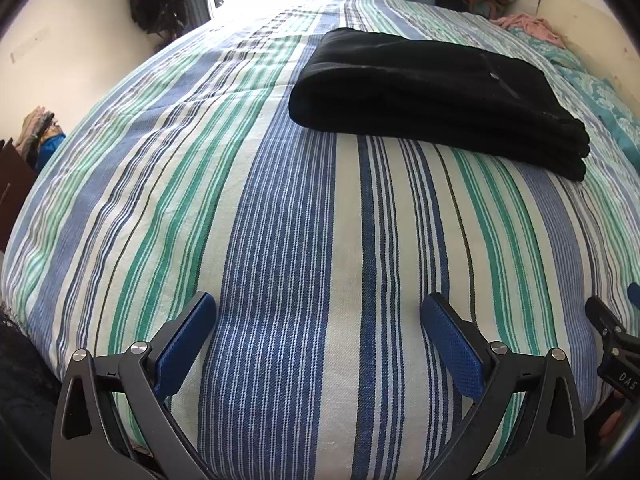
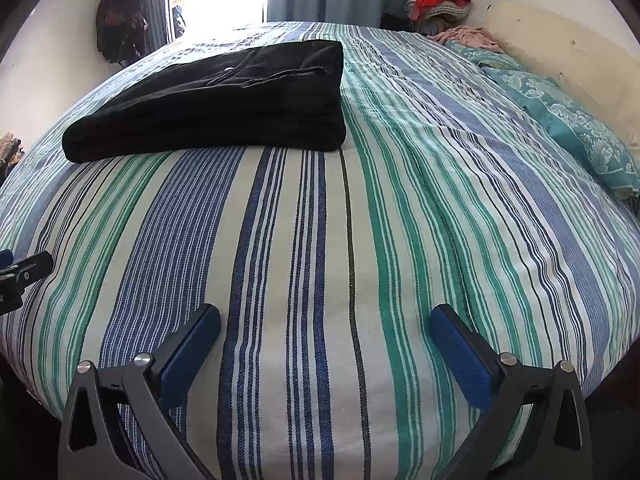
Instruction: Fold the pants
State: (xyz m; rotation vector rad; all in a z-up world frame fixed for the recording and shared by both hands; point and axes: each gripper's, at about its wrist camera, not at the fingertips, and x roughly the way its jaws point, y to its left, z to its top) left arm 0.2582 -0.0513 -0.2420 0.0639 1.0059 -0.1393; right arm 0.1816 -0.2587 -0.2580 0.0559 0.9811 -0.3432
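The black pants (image 1: 432, 96) lie folded in a compact stack on the striped bedspread (image 1: 280, 220), far from both grippers. In the right wrist view the pants (image 2: 224, 104) sit at the upper left on the bedspread (image 2: 360, 240). My left gripper (image 1: 318, 308) is open and empty, low over the bed's near edge. My right gripper (image 2: 325, 318) is open and empty too, also near the front edge. The right gripper's tip shows at the right edge of the left wrist view (image 1: 616, 332); the left gripper shows at the left edge of the right wrist view (image 2: 20, 276).
A teal patterned pillow (image 2: 568, 120) and pink cloth (image 2: 468, 36) lie along the bed's right side by the cream wall. A pile of clothes (image 2: 438, 6) sits at the far corner. Dark bags (image 1: 156, 0) hang on the left wall. Curtains and a bright window are behind.
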